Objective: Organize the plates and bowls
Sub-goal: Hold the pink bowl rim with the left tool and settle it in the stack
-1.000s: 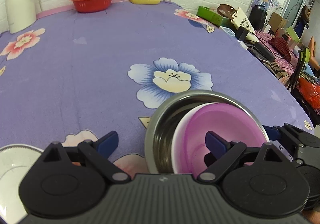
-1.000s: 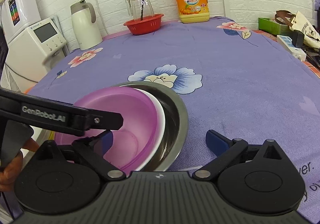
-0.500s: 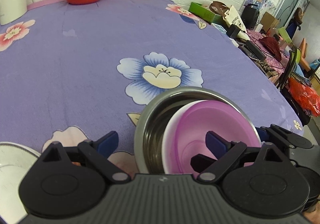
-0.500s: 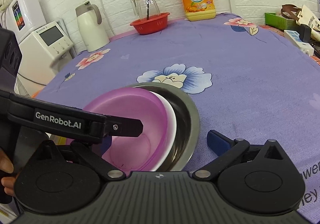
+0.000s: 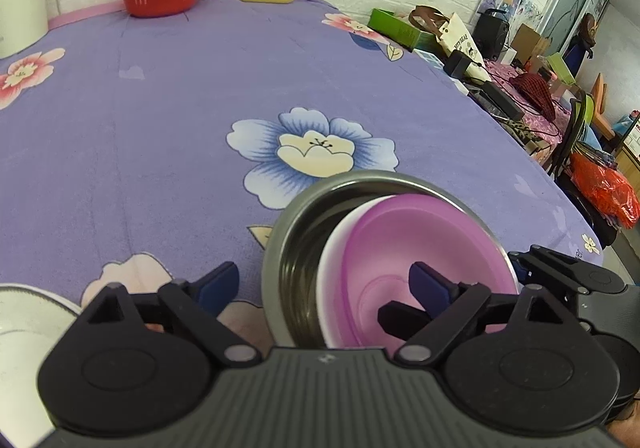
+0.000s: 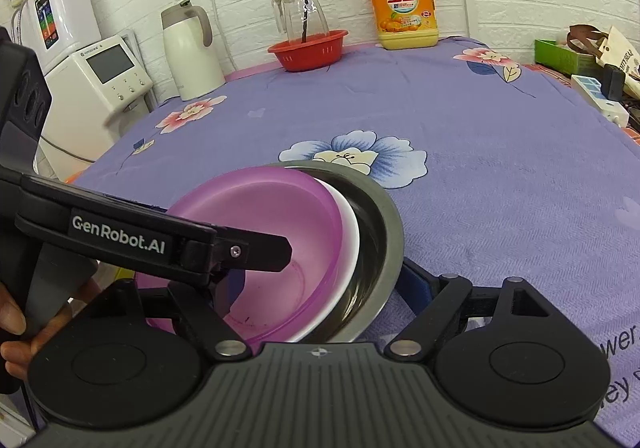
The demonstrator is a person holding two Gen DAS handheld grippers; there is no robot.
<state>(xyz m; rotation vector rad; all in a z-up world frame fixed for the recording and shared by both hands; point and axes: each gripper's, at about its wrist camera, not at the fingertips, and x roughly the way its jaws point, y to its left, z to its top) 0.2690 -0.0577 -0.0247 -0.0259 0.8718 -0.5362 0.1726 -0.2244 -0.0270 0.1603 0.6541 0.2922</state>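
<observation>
The left hand-held gripper [image 5: 324, 286], jaws closing, and the spread right hand-held gripper [image 6: 320, 284] are placed astride the nested purple bowl [image 5: 424, 248], white bowl [image 5: 332, 268] and steel bowl [image 5: 296, 248] on the worktop [image 5: 160, 128].

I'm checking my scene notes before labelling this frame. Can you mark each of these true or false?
1. The purple bowl sits inside a white bowl, which sits inside the steel bowl. True.
2. The glass jug stands directly on the tablecloth. False: it stands in the red basket.
3. The detergent bottle lies on its side. False: it stands upright near the brick wall.
4. A white plate lies apart from the steel bowl. True.
</observation>
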